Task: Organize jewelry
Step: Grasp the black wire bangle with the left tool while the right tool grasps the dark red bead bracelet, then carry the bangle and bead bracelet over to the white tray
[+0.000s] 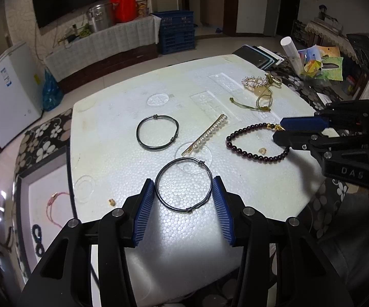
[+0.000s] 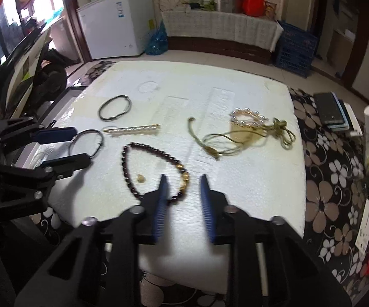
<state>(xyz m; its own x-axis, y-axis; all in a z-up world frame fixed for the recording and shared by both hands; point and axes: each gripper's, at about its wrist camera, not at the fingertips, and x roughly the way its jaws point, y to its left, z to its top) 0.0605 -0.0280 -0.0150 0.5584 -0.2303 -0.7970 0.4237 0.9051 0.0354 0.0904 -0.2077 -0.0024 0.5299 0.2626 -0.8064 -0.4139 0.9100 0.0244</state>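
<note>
Right wrist view: motion blur over the right gripper [image 2: 183,179], fingertip edges [image 2: 163,181] smeared. Its left finger covers part of the bead bracelet [image 2: 128,168]. Left wrist view: right gripper [image 1: 279,130] body cut off by the frame edge, its fingertips overlap the bracelet's gold charm [image 1: 277,127], contact unclear. Pink cord [image 1: 54,204] and dark beads [image 1: 37,240] in the tray [image 1: 24,199] are dim, too small to identify. Small crumb [image 1: 111,201] on the foam [image 1: 107,128]: unidentifiable.
</note>
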